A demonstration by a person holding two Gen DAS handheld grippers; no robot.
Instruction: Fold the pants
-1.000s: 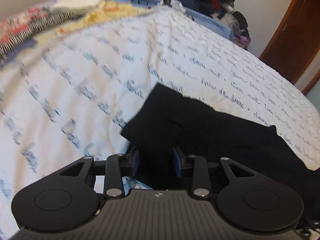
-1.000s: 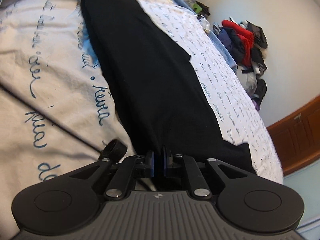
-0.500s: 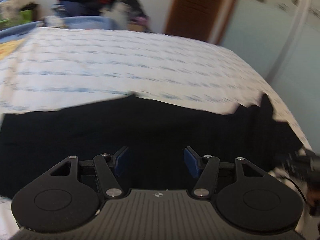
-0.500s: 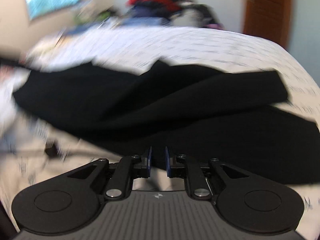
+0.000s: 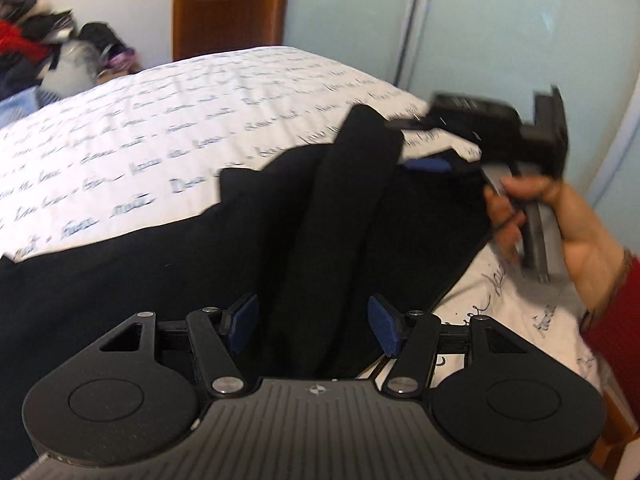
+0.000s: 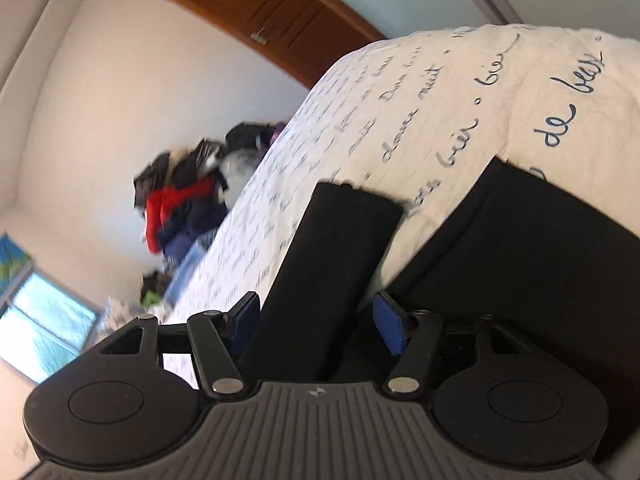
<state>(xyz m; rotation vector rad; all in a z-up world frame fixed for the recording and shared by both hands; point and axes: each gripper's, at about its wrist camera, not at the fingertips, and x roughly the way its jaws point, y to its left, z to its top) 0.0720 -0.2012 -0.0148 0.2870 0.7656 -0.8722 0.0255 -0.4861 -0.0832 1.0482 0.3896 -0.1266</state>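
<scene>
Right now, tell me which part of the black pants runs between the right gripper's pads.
The narrow strip, lying inside the right gripper as its jaws are opening. The wide panel lies outside them, to the picture's right.

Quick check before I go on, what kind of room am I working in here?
Most likely a bedroom: the black pants lie on a bed with a script-printed cover, a wooden door stands behind, and clothes are piled by the wall.
</scene>
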